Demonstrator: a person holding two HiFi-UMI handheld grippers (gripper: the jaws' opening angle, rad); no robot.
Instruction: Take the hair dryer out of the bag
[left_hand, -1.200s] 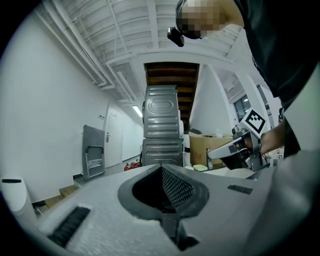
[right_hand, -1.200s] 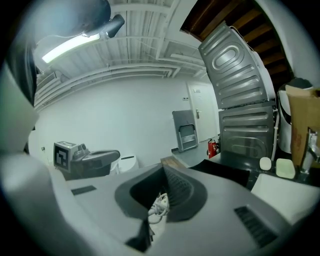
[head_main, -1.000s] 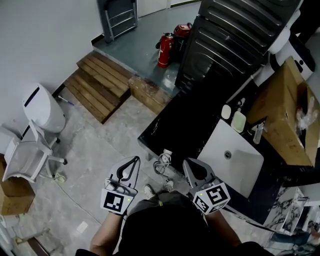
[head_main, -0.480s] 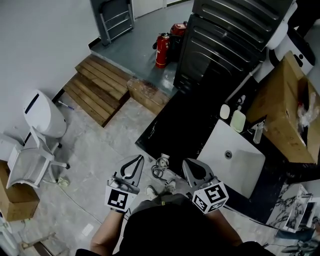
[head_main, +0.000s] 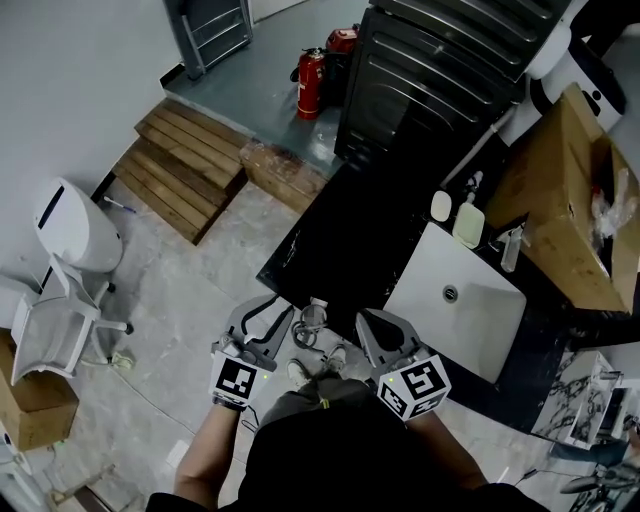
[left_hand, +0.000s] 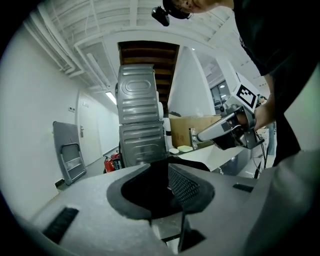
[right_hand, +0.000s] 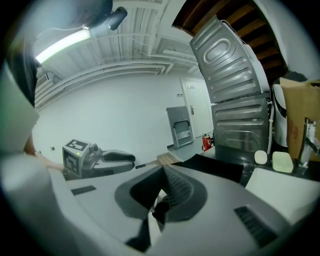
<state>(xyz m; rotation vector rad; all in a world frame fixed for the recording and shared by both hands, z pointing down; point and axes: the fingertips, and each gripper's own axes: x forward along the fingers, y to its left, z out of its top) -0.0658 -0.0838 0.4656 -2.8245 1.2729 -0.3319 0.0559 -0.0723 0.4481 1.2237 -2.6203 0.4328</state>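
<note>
Jaws of left tool (head_main: 283, 310) just opening, slightly spread, nothing between; right tool (head_main: 365, 320) pressed together.

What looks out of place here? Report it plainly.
What looks like a loose coil of cable with a white plug lies on the floor at the black counter corner, right by the person's shoes. It looks like a trip hazard. Nothing else stands out.
</note>
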